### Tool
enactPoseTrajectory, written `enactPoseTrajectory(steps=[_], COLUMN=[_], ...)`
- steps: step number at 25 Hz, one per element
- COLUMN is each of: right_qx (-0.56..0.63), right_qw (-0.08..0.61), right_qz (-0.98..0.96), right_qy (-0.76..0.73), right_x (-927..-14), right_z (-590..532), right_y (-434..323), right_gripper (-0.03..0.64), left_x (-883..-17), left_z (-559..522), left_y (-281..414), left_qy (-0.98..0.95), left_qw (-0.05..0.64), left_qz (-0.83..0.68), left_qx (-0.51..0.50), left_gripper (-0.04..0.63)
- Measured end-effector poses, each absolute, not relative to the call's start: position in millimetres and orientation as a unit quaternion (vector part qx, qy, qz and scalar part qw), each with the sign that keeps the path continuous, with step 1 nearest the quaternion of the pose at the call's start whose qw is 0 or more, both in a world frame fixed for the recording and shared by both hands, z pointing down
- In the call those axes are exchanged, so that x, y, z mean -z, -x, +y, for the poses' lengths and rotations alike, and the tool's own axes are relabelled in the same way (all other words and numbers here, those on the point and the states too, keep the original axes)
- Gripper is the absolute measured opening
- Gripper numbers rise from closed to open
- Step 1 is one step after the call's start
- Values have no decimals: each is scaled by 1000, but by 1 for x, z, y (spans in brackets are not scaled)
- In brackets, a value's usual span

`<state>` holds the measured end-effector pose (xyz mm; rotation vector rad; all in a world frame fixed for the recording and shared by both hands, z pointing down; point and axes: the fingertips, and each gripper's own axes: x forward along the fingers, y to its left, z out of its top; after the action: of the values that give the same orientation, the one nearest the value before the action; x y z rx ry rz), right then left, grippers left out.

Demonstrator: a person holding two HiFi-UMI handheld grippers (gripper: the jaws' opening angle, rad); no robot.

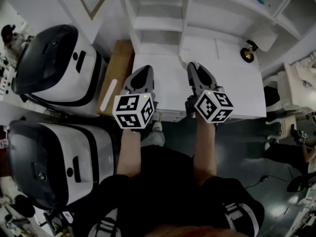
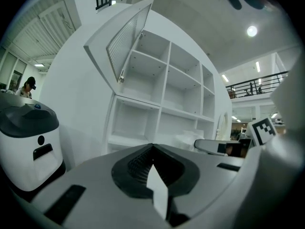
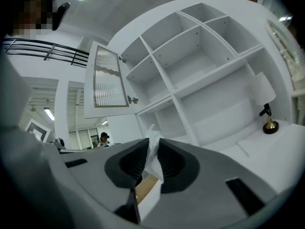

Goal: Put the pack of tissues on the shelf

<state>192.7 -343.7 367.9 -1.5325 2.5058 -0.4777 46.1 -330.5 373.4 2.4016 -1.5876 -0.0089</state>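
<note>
A round ceiling lamp and strip lights light the room from above, so the white shelf looks bright and even, with only soft grey shadows inside its compartments. The head view is dimmer and slightly grainy, its floor dark with a pale patch of glare. Both gripper views bend straight lines strongly and go black at the corners. Close to the lens, the right gripper and the pack of tissues in its fingers are out of focus.
</note>
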Motion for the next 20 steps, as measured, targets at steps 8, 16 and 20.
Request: enactPoseTrajectory(steps=[8,16,20], right_qx=[118,48,13], right_qw=[83,98,107], right_qz=[858,869,869], right_qy=[493,483,483], right_x=[-334,-277,-252], right_z=[-411,-462,-477], right_y=[-147,-114,-108], right_gripper=[66,65,66], left_x=[-350,-310,-293], left_z=[-393,-448,-469], left_y=[-13,6,4], left_qy=[-822,-827,-833], left_qw=[114,79,59], left_qz=[-558,-555,-547], left_qx=[24,48,58], left_gripper=[11,11,11])
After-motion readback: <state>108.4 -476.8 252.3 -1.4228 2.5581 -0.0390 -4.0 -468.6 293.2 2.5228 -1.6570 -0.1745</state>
